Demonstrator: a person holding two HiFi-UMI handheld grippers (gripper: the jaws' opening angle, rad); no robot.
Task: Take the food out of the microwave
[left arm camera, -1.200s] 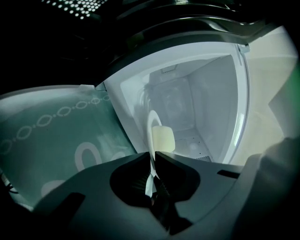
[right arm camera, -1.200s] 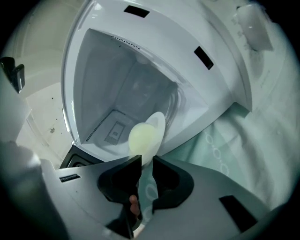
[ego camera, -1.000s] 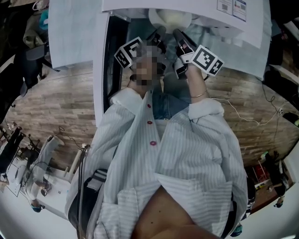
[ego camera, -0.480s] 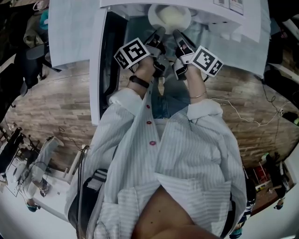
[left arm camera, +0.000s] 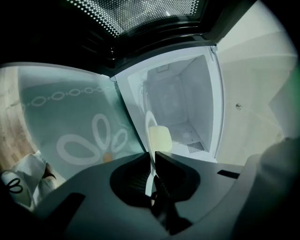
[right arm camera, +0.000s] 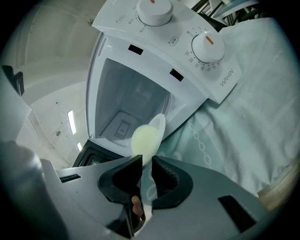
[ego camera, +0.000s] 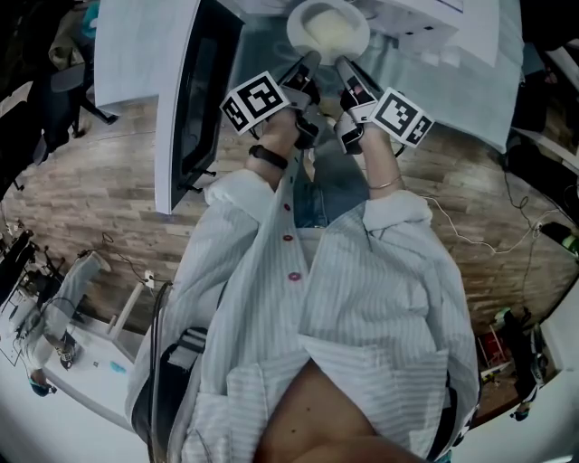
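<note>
Food (ego camera: 333, 32), a pale yellowish mound, sits on a round white plate (ego camera: 295, 20) at the top centre of the head view, just at the mouth of the open microwave (right arm camera: 140, 89). The plate lies face up towards me, and being round it shows no long axis that I can pick out. In both gripper views I see it edge-on, a thin white line running up from between the jaws, with the food bulging to one side.

My left gripper (ego camera: 308, 63) is clamped on the near rim of the plate, and my right gripper (ego camera: 343, 63) pinches the same rim just beside it. Both sets of jaws are closed onto the thin edge.

The microwave door (ego camera: 194, 90), with its dark window, stands swung out at the upper left of the head view. In the right gripper view the control panel at the upper right carries two white dials (right arm camera: 206, 46) with orange marks, small numbers round the lower one, and the word "WAHIN" (right arm camera: 226, 78). A pale green tablecloth (right arm camera: 243, 126) with white flower shapes lies underneath.
</note>
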